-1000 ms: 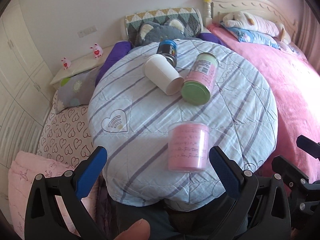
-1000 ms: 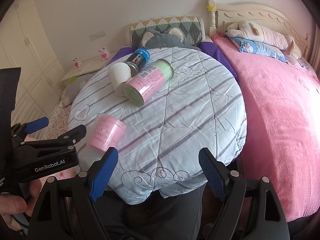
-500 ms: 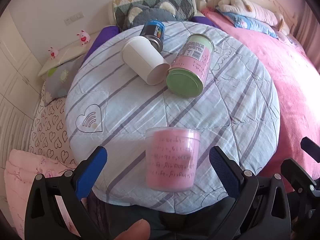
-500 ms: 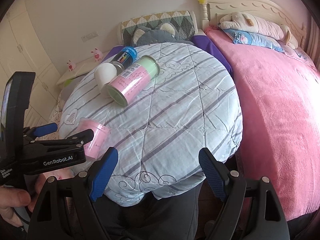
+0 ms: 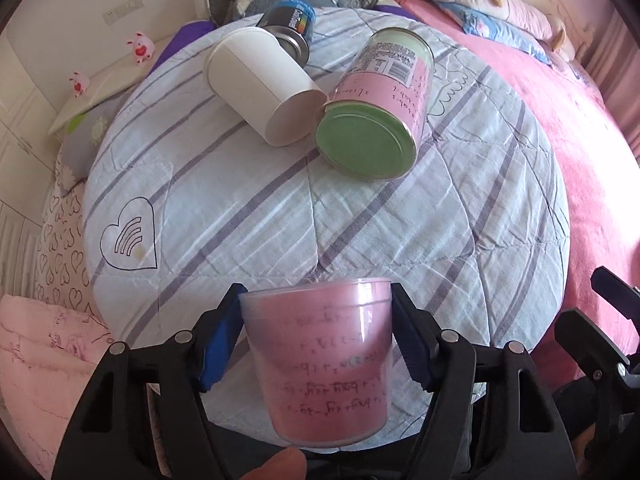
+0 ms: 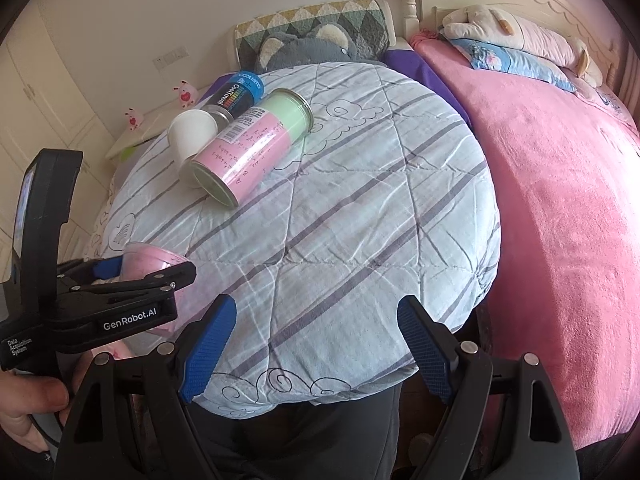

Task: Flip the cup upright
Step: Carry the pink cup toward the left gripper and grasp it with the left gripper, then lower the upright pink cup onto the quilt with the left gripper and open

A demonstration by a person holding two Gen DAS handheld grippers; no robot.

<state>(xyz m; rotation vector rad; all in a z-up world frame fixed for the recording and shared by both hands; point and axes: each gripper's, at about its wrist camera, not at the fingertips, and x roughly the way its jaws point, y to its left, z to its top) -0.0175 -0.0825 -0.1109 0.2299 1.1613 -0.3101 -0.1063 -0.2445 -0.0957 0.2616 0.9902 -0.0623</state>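
Note:
A translucent pink plastic cup [image 5: 320, 364] with handwritten marks sits between my left gripper's [image 5: 316, 336] blue pads, which press its sides near the front edge of the round quilted table [image 5: 360, 240]. The cup's wide rim points away from the camera. In the right wrist view the same cup [image 6: 154, 268] shows at the left, clamped by the left gripper [image 6: 120, 280]. My right gripper [image 6: 312, 348] is open and empty above the table's front edge.
A white paper cup [image 5: 260, 84] lies on its side at the back of the table, touching a pink-and-green can [image 5: 380, 108] and a dark blue-capped can [image 5: 292, 24], both lying down. A pink bed [image 6: 560, 180] is to the right, pillows behind.
My left gripper has moved forward around the pink cup and closed on its sides. The right gripper has stayed open near the table's front edge.

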